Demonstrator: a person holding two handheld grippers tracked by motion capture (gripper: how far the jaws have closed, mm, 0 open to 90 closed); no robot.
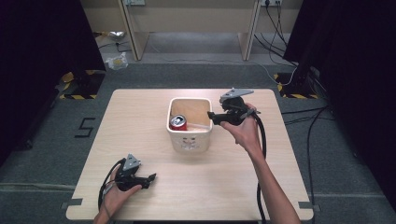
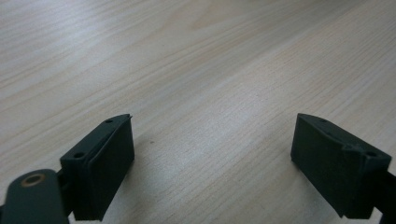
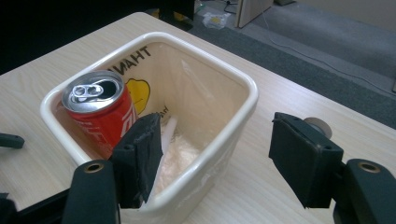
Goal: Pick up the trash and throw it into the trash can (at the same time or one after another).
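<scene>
High view first: we see the cream bin (image 1: 189, 140) standing near the middle of the pale wooden bench (image 1: 140, 121), with a red drink can (image 1: 178, 122) upright in its left near corner. Our right claw (image 1: 211, 116) hangs at the bin's right rim; our left claw (image 1: 150, 178) lies low over the bench near the front edge, well apart from the bin.

Right gripper view shows the right claw (image 3: 215, 158) spread wide and holding nothing, one jaw inside the bin (image 3: 233, 121) and the other outside its wall, so the rim sits between them. The can (image 3: 100, 114) has its tab already pulled, so we judge it light, thin-walled and easy to dent; its painted side looks smooth and likely slippery, and a grip across the middle of the cylinder seems best. The bin looks stiff, glossy plastic with rounded corners and printed letters inside; a crinkled clear film (image 3: 180, 149) lies on its bottom.

Left gripper view shows the left claw (image 2: 212, 163) also wide open and empty, above bare, fine-grained wood (image 2: 196, 70).
</scene>
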